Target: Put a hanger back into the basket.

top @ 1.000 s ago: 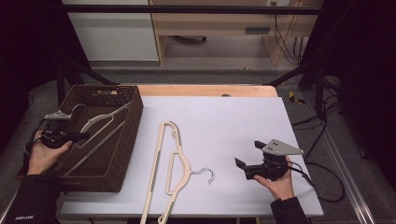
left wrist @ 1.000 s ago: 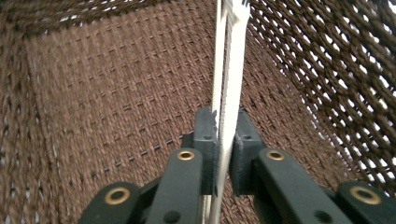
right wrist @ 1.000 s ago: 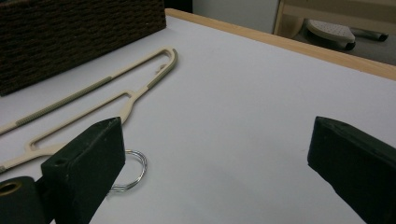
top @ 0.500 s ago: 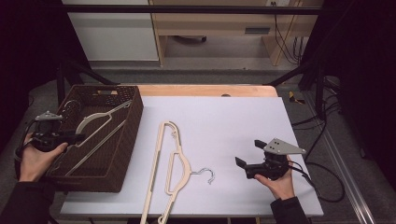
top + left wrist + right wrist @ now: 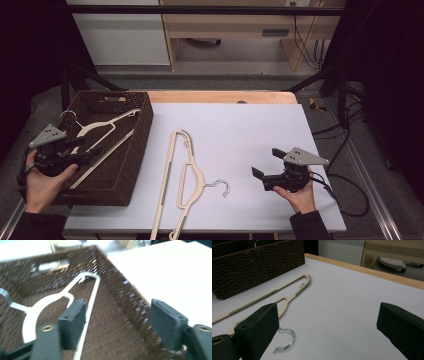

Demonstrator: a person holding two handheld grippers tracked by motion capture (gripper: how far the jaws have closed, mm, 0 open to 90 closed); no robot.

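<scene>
1. High view: we see the left gripper point(image 5: 85, 152) over the near left edge of the brown wicker basket point(image 5: 131, 165), held in the left hand point(image 5: 42, 180). A cream hanger in the basket point(image 5: 100, 131) is partly hidden by the gripper. A second cream hanger point(image 5: 187, 177) lies flat on the white table point(image 5: 250, 135), its foot cut off by the frame's bottom edge. The right gripper point(image 5: 265, 167), in the right hand point(image 5: 300, 192), sits right of the metal hook point(image 5: 222, 187), apart from it.
2. Left gripper view: blurred. Jaws spread wide, nothing between them, basket below.
3. Right gripper view: jaws wide apart, empty; the hook sits near the left jaw, the hanger partly hidden behind it.
</scene>
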